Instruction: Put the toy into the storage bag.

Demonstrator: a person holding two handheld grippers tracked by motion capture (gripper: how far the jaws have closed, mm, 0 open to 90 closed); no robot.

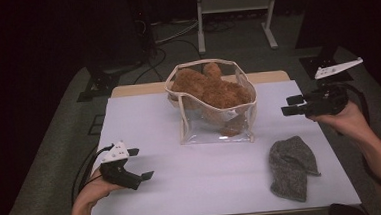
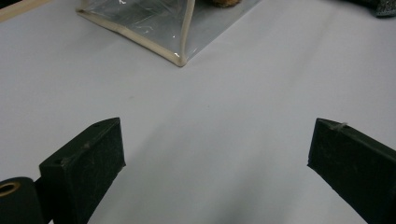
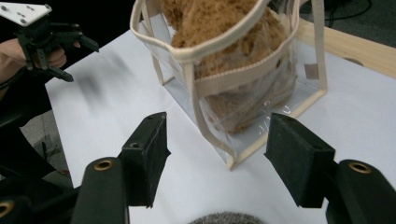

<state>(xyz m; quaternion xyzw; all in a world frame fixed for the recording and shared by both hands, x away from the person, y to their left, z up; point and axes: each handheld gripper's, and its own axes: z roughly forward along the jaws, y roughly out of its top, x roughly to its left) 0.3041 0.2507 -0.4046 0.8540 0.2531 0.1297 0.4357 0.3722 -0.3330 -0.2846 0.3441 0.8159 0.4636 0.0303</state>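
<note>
So the fuzzy brown plush toy was already packed in the clear cream-trimmed bag; the grey knit hat was left out, near right. Both the left gripper and the right gripper were held wide apart, empty.

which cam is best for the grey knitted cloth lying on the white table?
High view: the whole grey knitted cloth lies crumpled near the table's right front corner. The left gripper view catches just a sliver at its top right edge; the right gripper view shows just its fuzzy top at the bottom edge.
</note>
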